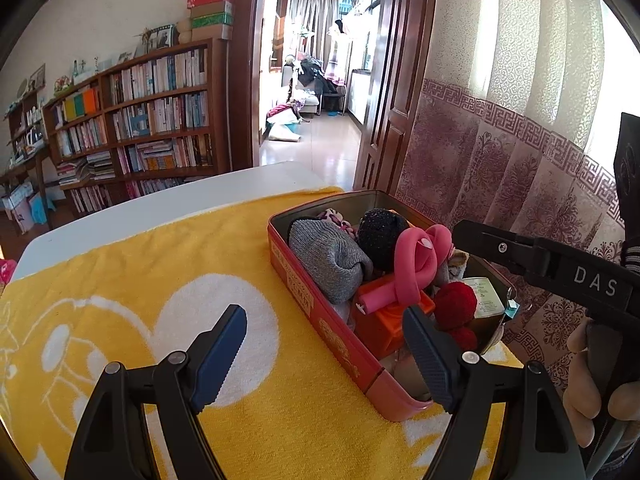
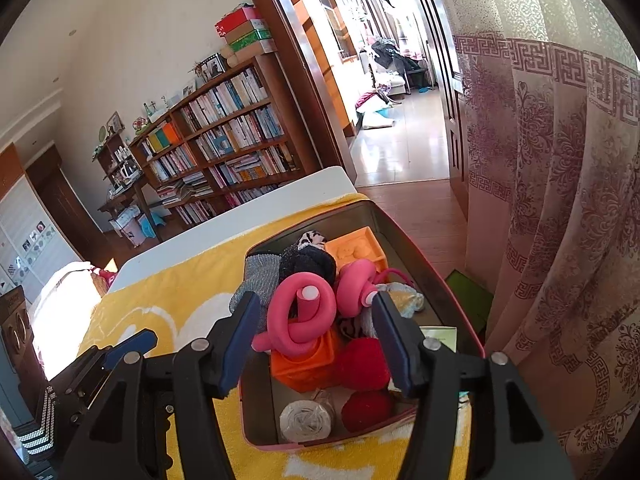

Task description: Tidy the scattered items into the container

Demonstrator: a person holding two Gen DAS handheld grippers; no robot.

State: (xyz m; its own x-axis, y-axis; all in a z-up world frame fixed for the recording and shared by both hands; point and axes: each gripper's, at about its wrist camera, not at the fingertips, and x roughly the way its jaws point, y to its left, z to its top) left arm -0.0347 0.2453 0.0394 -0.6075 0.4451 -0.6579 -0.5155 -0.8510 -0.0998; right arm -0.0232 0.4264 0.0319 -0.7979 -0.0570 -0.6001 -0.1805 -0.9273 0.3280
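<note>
A red tin (image 1: 340, 344) sits on a yellow towel (image 1: 120, 288) spread over a white table (image 1: 160, 200), packed with a grey sock roll (image 1: 324, 256), a black sock roll (image 1: 378, 236), a knotted pink foam curler (image 2: 298, 316), an orange block (image 2: 308, 368) and red pom-poms (image 2: 366, 404). The right gripper (image 2: 316, 344) hovers over the tin, its fingers spread on either side of the curler without pressing it. At nine o'clock from the tin, the left gripper (image 1: 324, 356) hangs with fingers spread and empty, straddling the tin's near wall. A bookcase (image 1: 152, 120) stands at eleven o'clock.
</note>
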